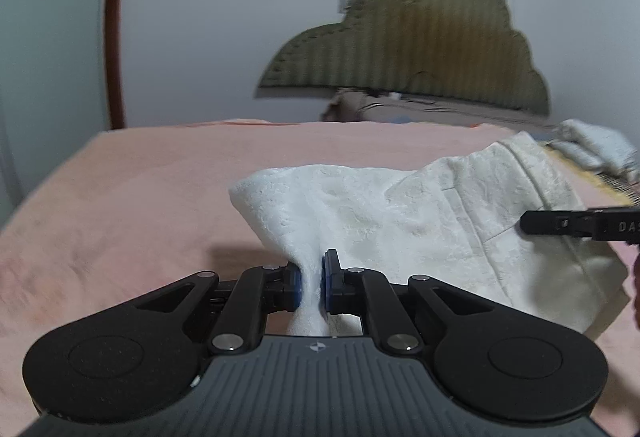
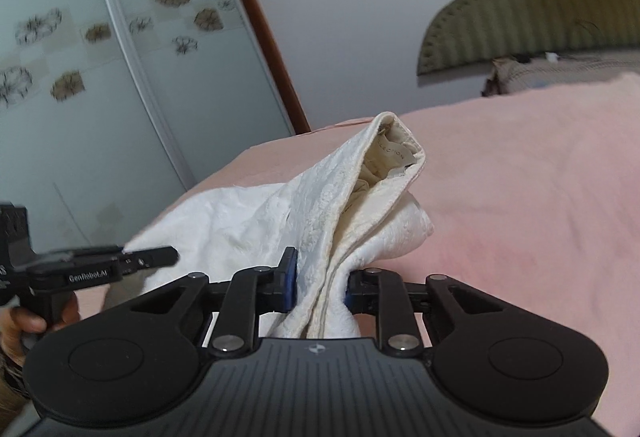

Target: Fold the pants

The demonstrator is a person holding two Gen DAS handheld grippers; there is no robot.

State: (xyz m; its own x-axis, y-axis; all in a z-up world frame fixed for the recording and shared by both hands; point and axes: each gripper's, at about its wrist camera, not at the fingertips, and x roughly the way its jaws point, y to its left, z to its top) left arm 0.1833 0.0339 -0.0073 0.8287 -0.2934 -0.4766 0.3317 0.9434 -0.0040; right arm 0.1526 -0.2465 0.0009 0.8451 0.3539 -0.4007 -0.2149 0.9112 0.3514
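Observation:
White textured pants [image 1: 420,221] lie bunched on a pink bed cover [image 1: 160,181]. My left gripper [image 1: 311,287] is shut on a pinched fold of the pants and holds it just above the cover. My right gripper [image 2: 318,287] is shut on a thick bundle of the pants [image 2: 320,213] at the waistband end, where the open waist and its label [image 2: 390,153] stand up. Each gripper shows in the other's view: the right one [image 1: 528,223] at the far right, the left one [image 2: 172,257] at the left with the hand behind it.
An olive scalloped headboard [image 1: 420,49] stands against the white wall behind the bed. More bedding [image 1: 592,149] is heaped at the far right. A sliding glass door with flower prints [image 2: 100,77] and a brown door frame [image 2: 256,25] are beside the bed's left edge.

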